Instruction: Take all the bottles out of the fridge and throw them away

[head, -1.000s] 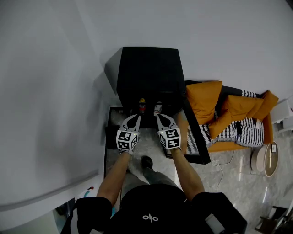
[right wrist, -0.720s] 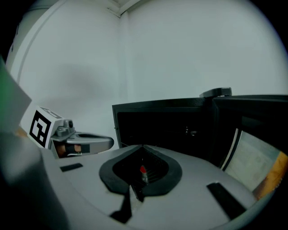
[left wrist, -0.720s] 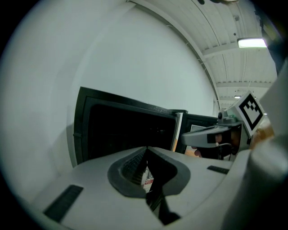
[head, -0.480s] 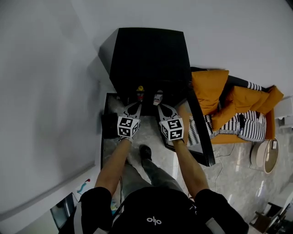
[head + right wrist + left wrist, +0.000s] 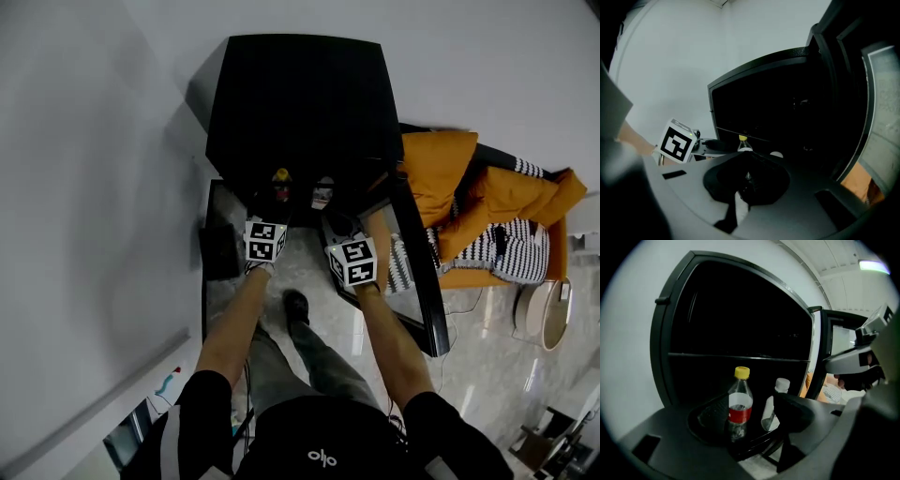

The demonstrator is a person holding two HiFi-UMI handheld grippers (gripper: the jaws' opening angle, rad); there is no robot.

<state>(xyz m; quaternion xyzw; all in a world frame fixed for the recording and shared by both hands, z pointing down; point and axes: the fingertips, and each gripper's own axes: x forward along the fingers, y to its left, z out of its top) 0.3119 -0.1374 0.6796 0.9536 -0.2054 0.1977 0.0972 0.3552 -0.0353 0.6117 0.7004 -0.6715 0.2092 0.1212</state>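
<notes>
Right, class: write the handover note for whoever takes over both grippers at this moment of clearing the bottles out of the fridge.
Left gripper: open, and its jaws have just been opening. The yellow-capped bottle lines up with the gap, but the pads are not on it.
Right gripper: shut and empty, in front of the fridge.
Things: the fridge door is open. The yellow-capped bottle and the white-capped bottle are both in the lower compartment.
Done: door open, no bottle taken out yet.
Left: grip and remove both bottles, then throw them away. No bin shows in any view.
</notes>
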